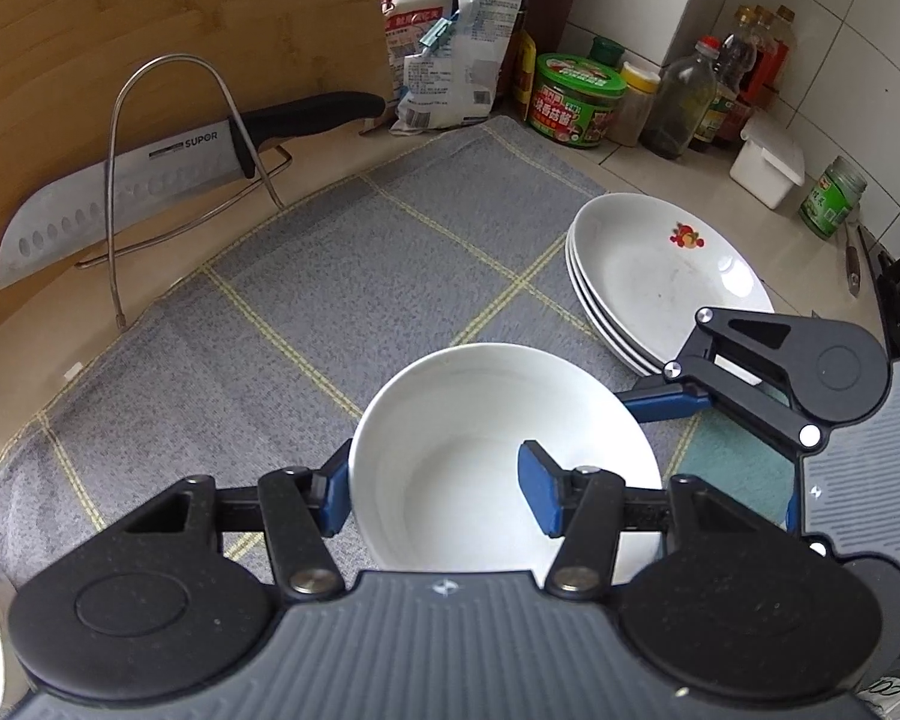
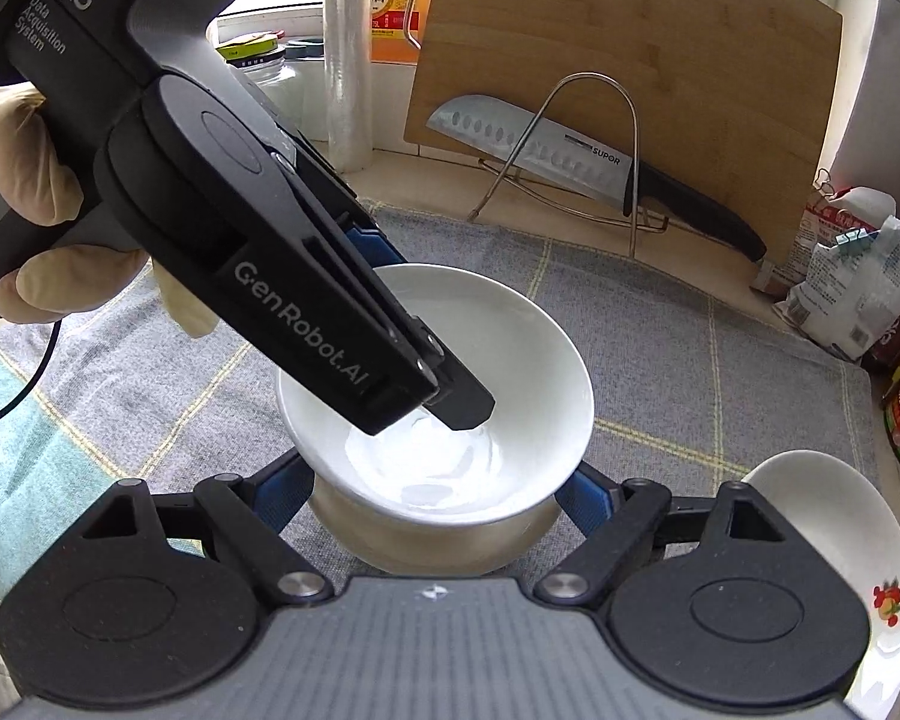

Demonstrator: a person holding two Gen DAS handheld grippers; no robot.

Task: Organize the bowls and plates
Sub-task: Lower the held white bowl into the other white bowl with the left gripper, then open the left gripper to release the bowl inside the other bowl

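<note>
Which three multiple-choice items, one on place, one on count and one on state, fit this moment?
1. Where is the knife?
A flat on the towel
B in the wire rack against the cutting board
C in a sink

2. How many plates are stacked?
A one
B three
C six

3. How is the left tool set?
A wide open over the towel
B shut on the rim of the bowl
C shut on a bottle

Key:
1 B, the blade leans inside the rack's wire loop.
2 B, three rims show at the stack's edge.
3 B, one finger is inside the rim and one outside.
</note>
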